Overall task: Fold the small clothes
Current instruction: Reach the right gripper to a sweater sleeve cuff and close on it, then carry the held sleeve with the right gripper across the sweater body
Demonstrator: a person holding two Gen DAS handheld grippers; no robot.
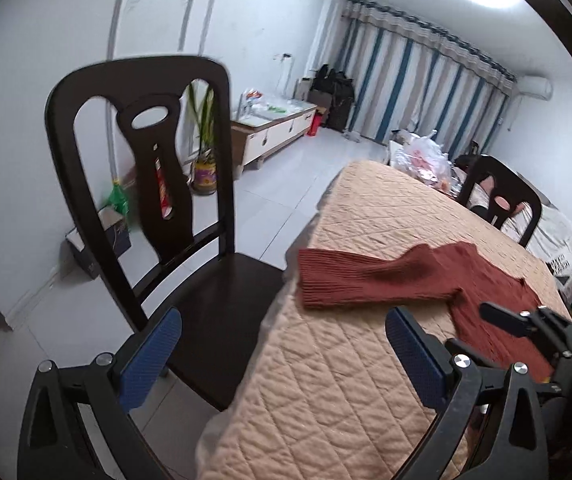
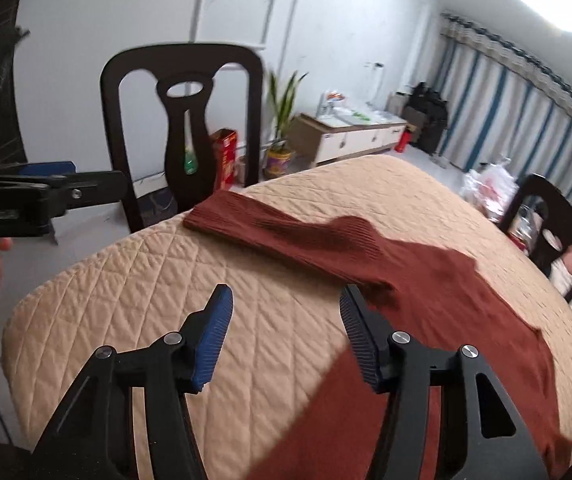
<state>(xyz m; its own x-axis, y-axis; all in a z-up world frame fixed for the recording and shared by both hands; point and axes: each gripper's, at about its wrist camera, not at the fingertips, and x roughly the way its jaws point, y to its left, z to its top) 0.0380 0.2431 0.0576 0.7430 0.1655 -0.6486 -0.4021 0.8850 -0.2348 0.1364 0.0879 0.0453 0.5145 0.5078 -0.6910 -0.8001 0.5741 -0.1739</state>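
A rust-red ribbed sweater (image 2: 438, 280) lies flat on the quilted beige table cover (image 2: 214, 264), one sleeve (image 2: 270, 224) stretched toward the far left edge. It also shows in the left wrist view (image 1: 386, 276). My right gripper (image 2: 286, 332) is open and empty, above the cover beside the sweater's armpit area, its right finger over the fabric. My left gripper (image 1: 282, 352) is open and empty, held off the table's left edge, above the chair seat and the cover's rim. The left gripper shows from the side in the right wrist view (image 2: 58, 184).
A dark wooden chair (image 1: 146, 200) stands at the table's left edge. A second chair (image 2: 550, 232) stands at the far right. Plastic bags (image 1: 426, 160) sit on the far end of the table. A plant, boxes and a low cabinet (image 1: 274, 132) line the wall.
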